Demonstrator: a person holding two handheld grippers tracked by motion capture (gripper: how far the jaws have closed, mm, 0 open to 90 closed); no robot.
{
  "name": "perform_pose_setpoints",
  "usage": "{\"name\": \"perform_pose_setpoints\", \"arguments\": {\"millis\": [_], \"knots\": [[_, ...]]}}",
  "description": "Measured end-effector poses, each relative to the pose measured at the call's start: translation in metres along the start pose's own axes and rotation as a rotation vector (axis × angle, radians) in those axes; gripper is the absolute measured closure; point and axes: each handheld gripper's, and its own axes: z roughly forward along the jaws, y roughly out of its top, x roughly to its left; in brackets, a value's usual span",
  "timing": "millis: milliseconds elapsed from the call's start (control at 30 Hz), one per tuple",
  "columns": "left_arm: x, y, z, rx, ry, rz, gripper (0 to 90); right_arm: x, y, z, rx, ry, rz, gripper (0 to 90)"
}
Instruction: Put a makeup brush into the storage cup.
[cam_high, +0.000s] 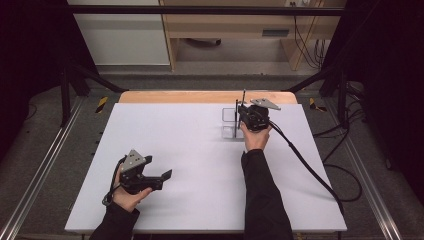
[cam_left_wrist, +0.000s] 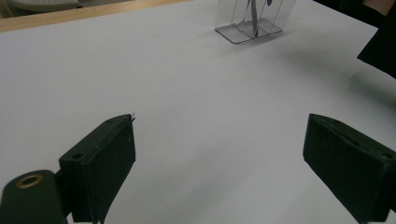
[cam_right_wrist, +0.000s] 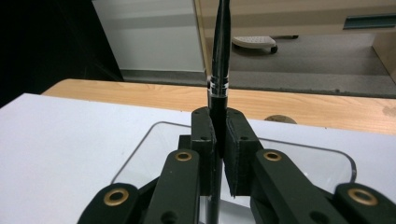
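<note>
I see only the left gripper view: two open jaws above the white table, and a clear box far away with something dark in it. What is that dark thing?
Observer: It is a black pen, standing upright. The right gripper has its jaws shut on it.
Operator: Is the pen over the box or beside it?
Observer: Over it. The right gripper view looks down past the jaws onto the rounded rim of the clear box, directly below the pen.
Operator: Where is the left gripper compared with that?
Observer: In the high view the left gripper sits at the near left of the white table, well apart from the box, holding nothing.
</note>
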Motion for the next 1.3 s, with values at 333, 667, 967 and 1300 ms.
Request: {"name": "perform_pose_setpoints", "arguments": {"millis": [333,667,967,1300], "knots": [[0.000,0.000,0.000,0.001,-0.001,0.000,8.8,0.000,-0.007,0.003,0.044,-0.001,-0.005,83.7],[0.000,0.000,0.001,0.000,0.001,-0.003,8.8,0.001,-0.007,-0.009,0.057,0.007,-0.014,75.8],[0.001,0.000,0.000,0.003,0.005,-0.002,8.8,0.007,-0.008,-0.033,0.035,0.065,-0.054,69.2],[0.004,0.000,-0.002,-0.001,0.008,-0.007,8.3,0.015,-0.010,-0.060,0.046,0.183,-0.067,53.0]]}}
